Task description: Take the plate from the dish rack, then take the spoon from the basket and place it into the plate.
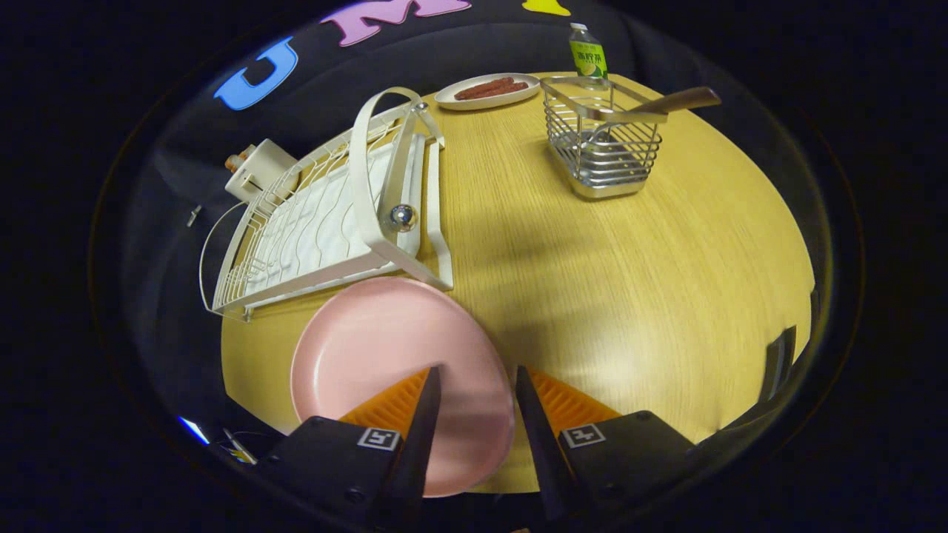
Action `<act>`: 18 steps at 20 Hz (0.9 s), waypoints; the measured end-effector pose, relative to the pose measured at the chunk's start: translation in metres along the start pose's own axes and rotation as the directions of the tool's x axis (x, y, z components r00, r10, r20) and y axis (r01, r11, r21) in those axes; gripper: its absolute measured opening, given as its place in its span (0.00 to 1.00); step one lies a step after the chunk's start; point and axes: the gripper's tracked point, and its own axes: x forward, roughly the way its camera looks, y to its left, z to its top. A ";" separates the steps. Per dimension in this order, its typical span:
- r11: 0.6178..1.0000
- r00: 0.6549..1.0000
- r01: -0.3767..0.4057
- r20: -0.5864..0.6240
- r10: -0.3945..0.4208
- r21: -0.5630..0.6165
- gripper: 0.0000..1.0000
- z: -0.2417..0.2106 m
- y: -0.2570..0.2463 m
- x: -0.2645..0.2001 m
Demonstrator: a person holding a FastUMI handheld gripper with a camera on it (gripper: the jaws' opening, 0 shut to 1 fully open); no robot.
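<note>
A pink plate (370,348) lies flat on the wooden table (629,281), just in front of the white dish rack (318,222), which holds no dishes. My gripper (478,370) hovers over the plate's right side. Its fingers stand apart and open, and nothing is pressed between them; the plate's rim runs under the gap. Farther back on the table stands a wire basket (603,148). The spoon (678,100) leans in it, with its wooden handle sticking out over the right rim.
A small white plate with sausages (489,90) sits at the table's back edge, and a green-labelled bottle (587,55) stands behind the basket. A white box-like device (255,170) is beyond the rack. Bare tabletop stretches between the pink plate and the basket.
</note>
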 end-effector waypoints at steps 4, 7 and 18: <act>0.992 0.992 0.088 0.101 -0.078 -0.093 0.98 0.025 -0.020 -0.016; 0.985 0.975 0.126 0.197 -0.101 -0.122 0.99 0.051 -0.027 -0.038; 0.976 0.886 0.182 0.450 -0.108 -0.123 0.99 0.152 -0.061 -0.146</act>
